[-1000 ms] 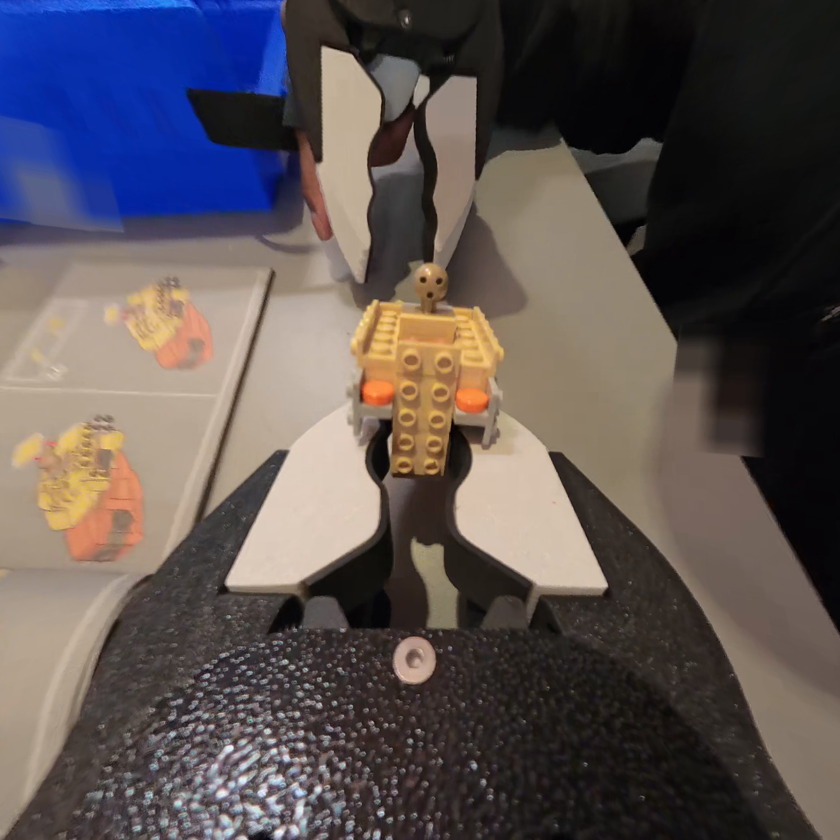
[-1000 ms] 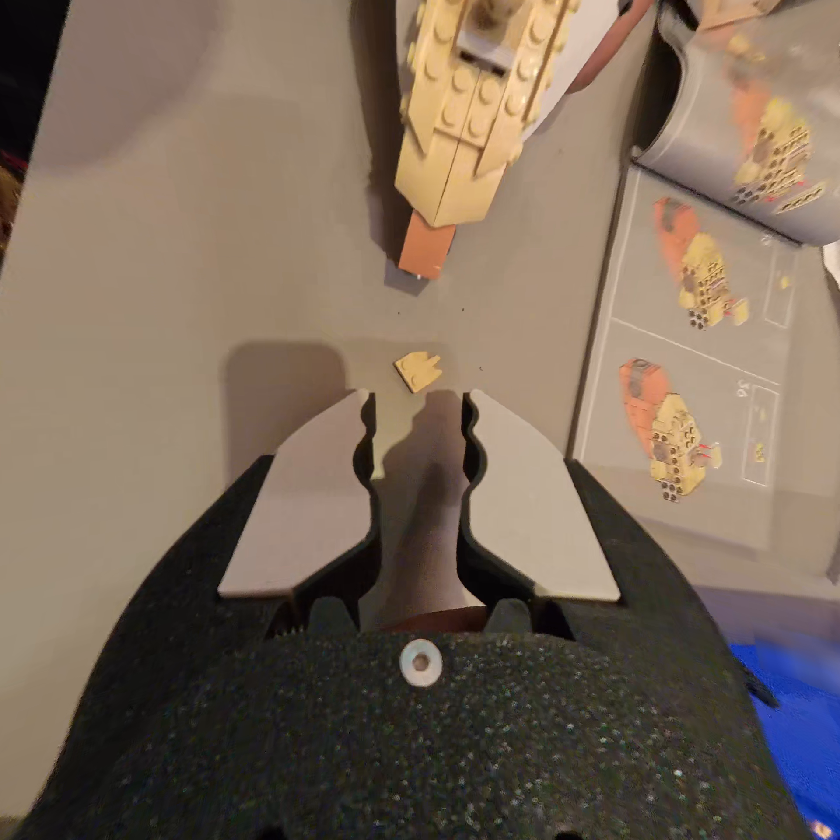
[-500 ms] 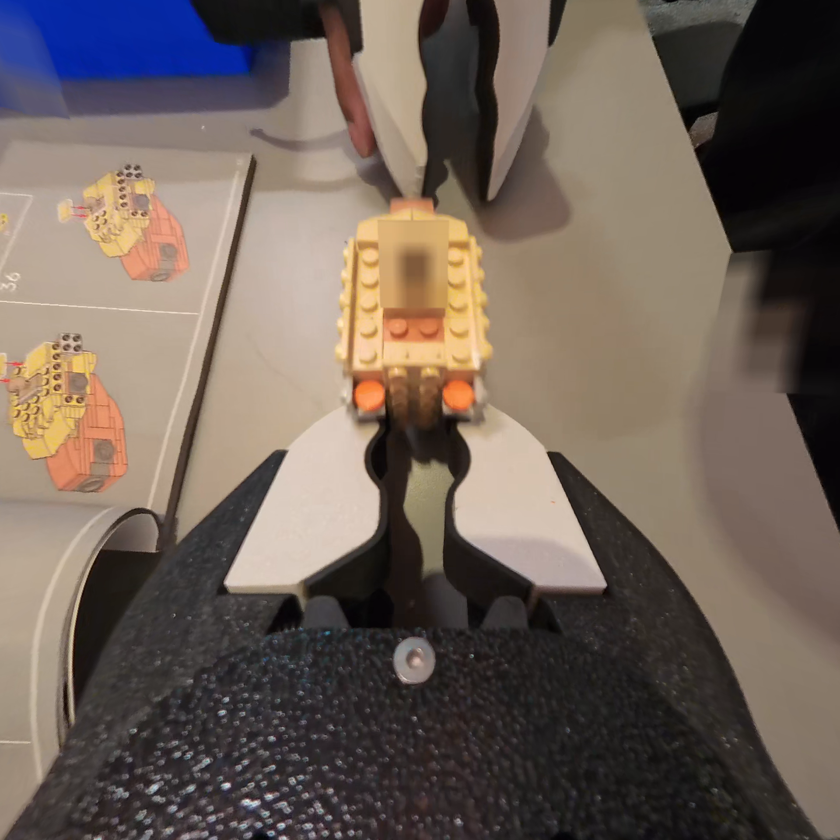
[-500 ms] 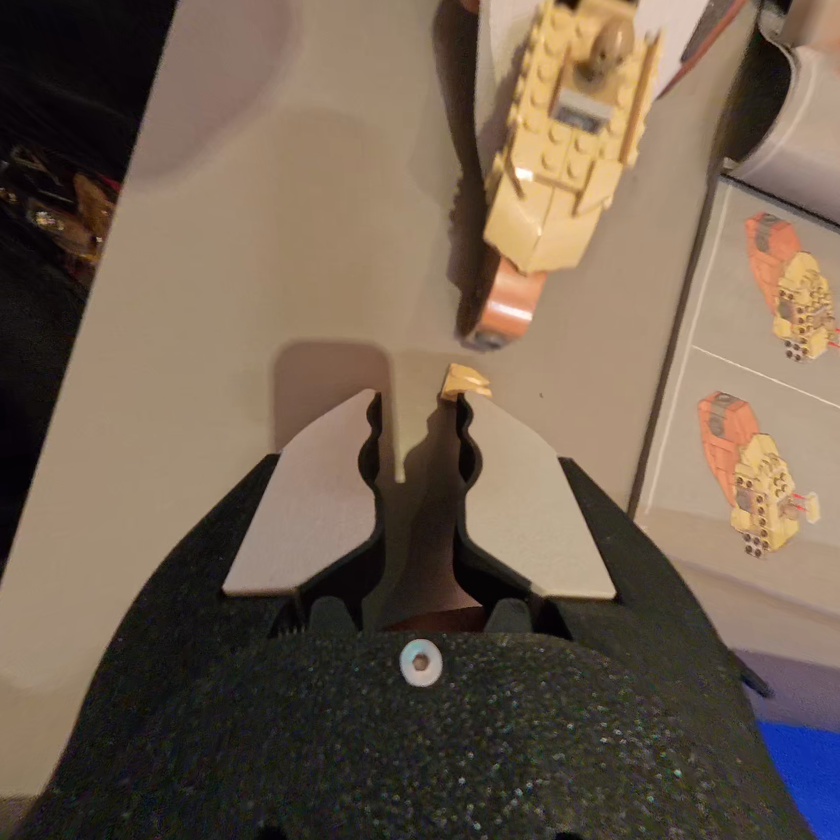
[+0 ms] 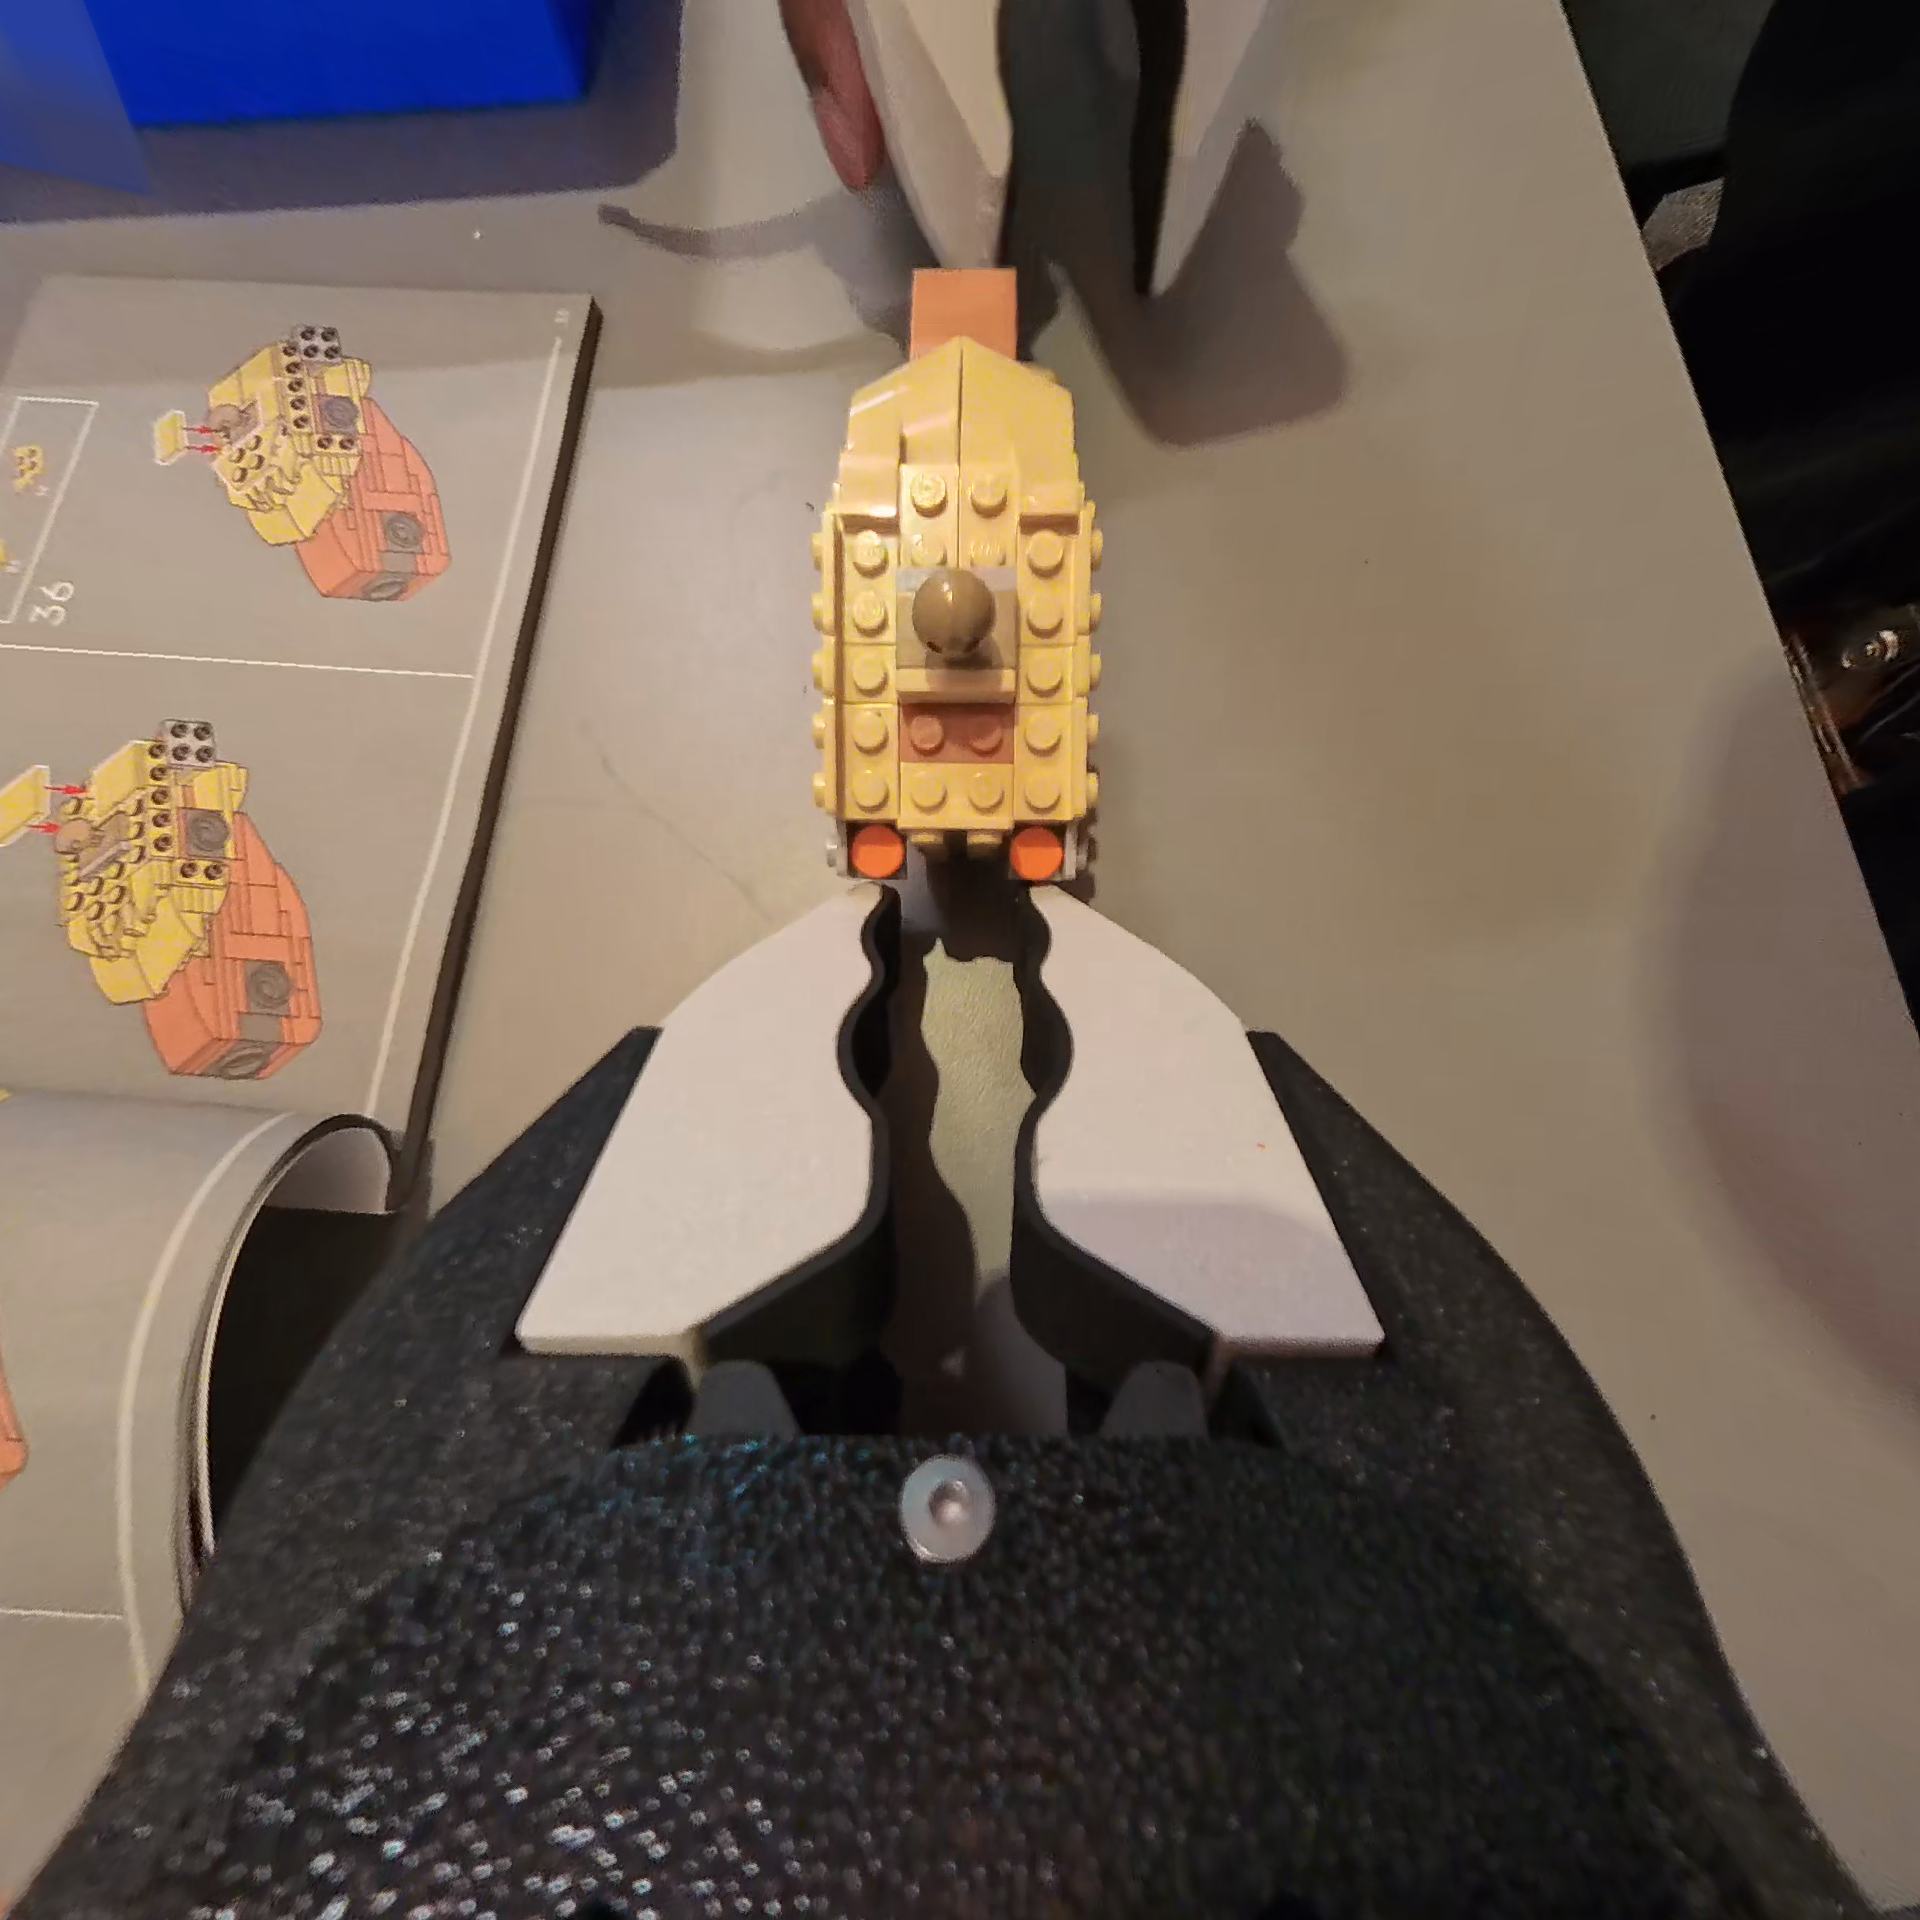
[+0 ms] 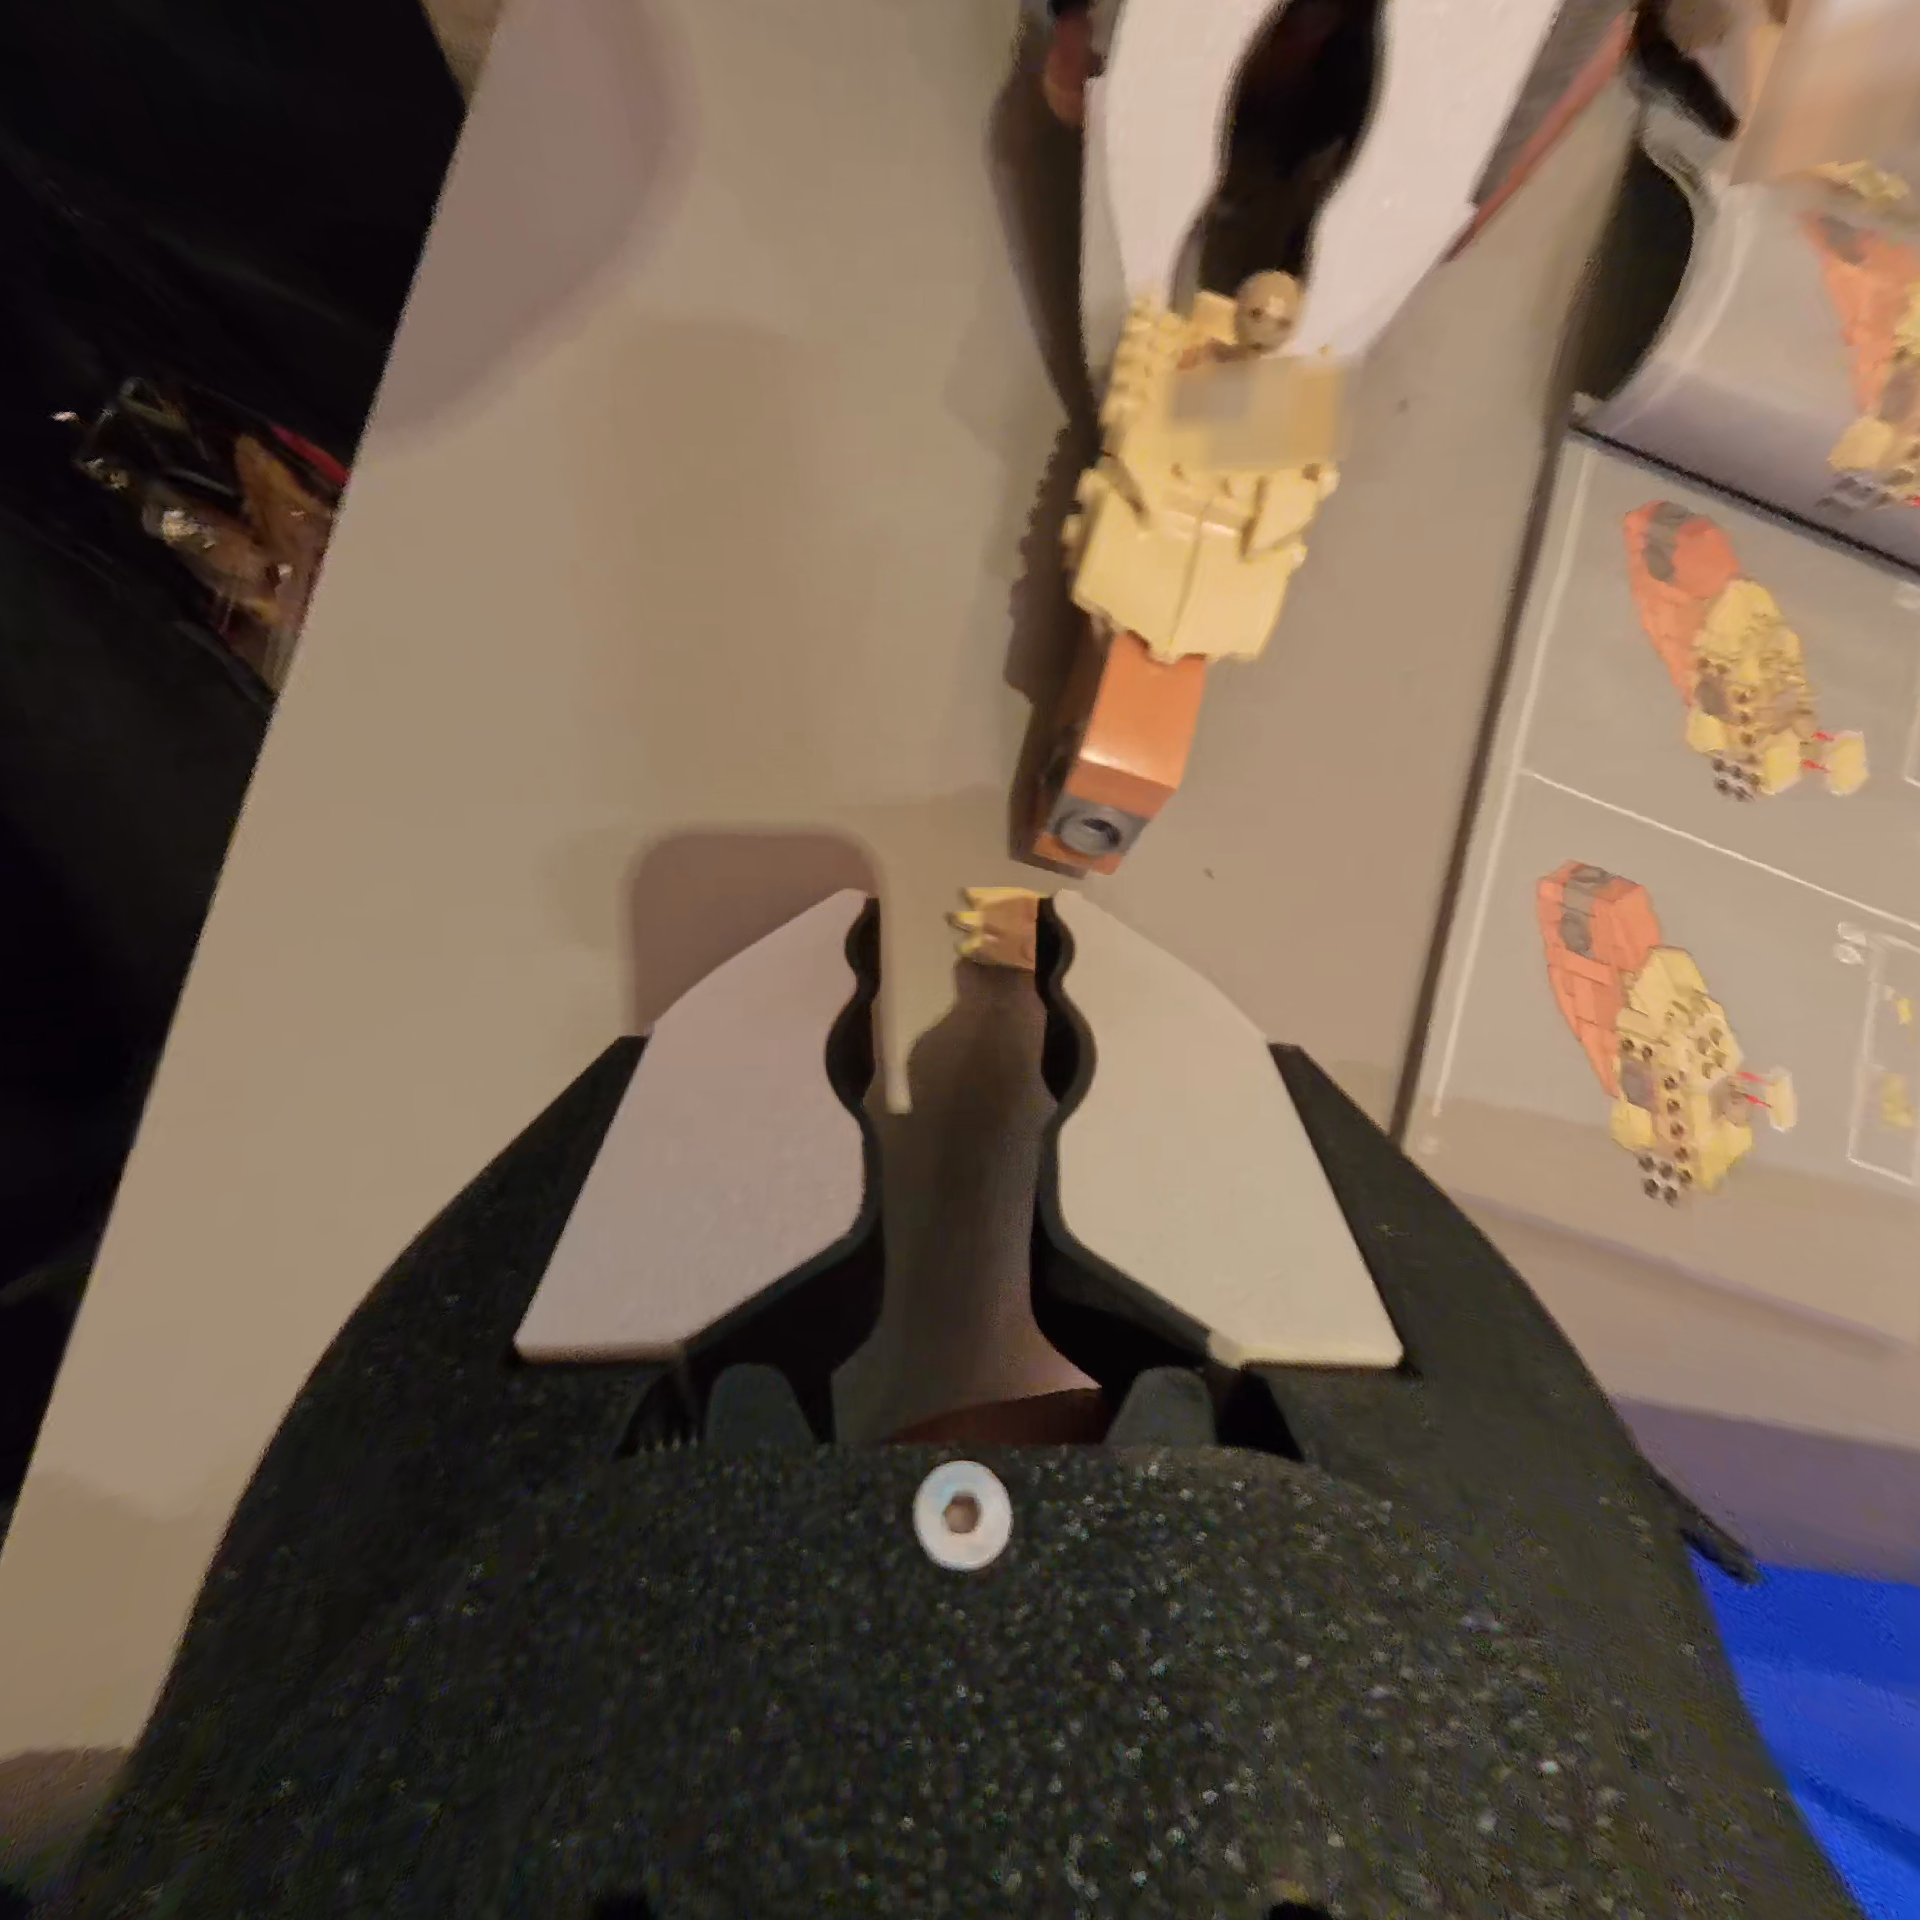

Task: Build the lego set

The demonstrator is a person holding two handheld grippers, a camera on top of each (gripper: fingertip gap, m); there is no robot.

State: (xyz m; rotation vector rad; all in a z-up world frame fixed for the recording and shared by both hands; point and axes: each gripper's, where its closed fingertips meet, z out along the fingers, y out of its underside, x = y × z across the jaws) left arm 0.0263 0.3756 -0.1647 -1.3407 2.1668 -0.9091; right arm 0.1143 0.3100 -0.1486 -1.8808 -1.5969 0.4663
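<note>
My left gripper (image 5: 956, 906) is shut on the rear of the tan lego model (image 5: 961, 644), which has two orange studs, a round knob on top and a brown nose (image 5: 961, 312) pointing away. The model lies level over the grey table (image 5: 1403, 727). In the right wrist view the model (image 6: 1195, 520) hangs from the left gripper (image 6: 1247, 312) with its brown nose down by the table. My right gripper (image 6: 956, 920) is open, tips low at the table. A small tan piece (image 6: 992, 923) sits between them, against the right fingertip (image 6: 1070, 935). The right gripper (image 5: 1039, 135) shows beyond the model.
An open instruction booklet (image 5: 260, 675) lies left of the model; it also shows in the right wrist view (image 6: 1714, 831). A blue bin (image 5: 312, 52) stands at the back left. The table's edge (image 5: 1766, 623) runs along the right, with a dark drop beyond.
The left gripper has tipped the model forward, from rear studs facing me to top side up and nose away. The right gripper has moved onto the small tan piece, now between its tips.
</note>
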